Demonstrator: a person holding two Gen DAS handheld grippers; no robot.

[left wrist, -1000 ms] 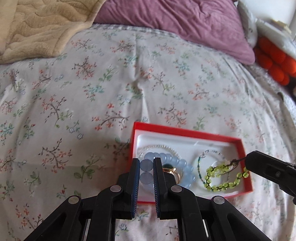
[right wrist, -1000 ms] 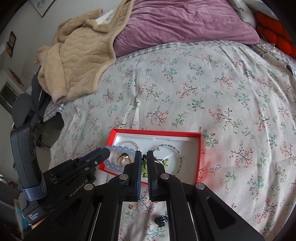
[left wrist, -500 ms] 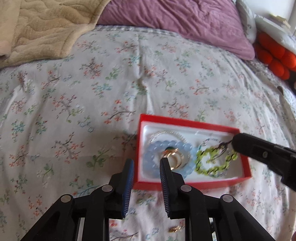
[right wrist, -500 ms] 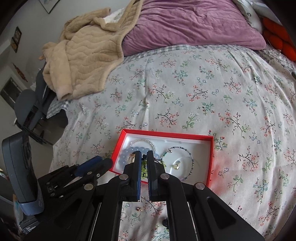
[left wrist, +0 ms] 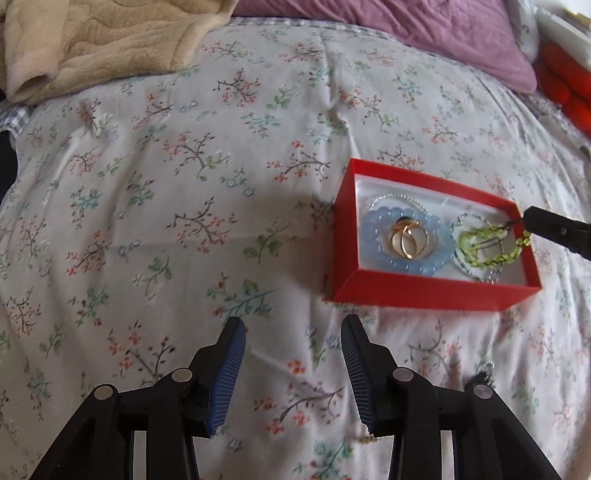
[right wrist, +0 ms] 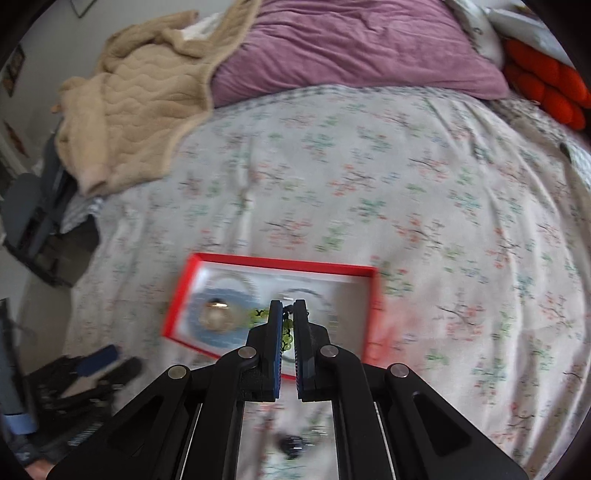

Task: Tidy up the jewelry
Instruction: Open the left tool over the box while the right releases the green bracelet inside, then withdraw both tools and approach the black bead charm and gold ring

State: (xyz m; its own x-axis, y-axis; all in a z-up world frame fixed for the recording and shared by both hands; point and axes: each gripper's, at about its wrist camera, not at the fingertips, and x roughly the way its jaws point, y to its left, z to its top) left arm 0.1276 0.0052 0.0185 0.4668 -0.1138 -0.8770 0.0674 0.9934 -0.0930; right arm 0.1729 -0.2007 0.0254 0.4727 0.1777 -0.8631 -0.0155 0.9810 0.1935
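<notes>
A red box (left wrist: pixel 424 291) with a white lining lies on the flowered bedspread. Inside it a pale blue bead bracelet (left wrist: pixel 384 254) rings some gold rings (left wrist: pixel 410 238), with thin bead strands beneath. My left gripper (left wrist: pixel 293 328) hangs over bare bedspread in front of and left of the box; its jaws are opening with nothing between them. My right gripper (right wrist: pixel 288 306) is shut on the cord of a green bead bracelet (left wrist: pixel 487 245), which hangs into the right half of the box (right wrist: pixel 280 263). Its tip (left wrist: pixel 532 218) enters the left wrist view from the right.
A beige blanket (left wrist: pixel 92 44) lies at the back left, a purple pillow (left wrist: pixel 406 29) at the back and an orange cushion (left wrist: pixel 565 96) at the far right. Small loose pieces (left wrist: pixel 484 369) lie on the bedspread in front of the box, among them a dark bead item (right wrist: pixel 291 443).
My left gripper let go of the blue bracelet, which now lies in the box, then drew back toward the left and spread its jaws. The right gripper stayed over the box, holding the green bracelet.
</notes>
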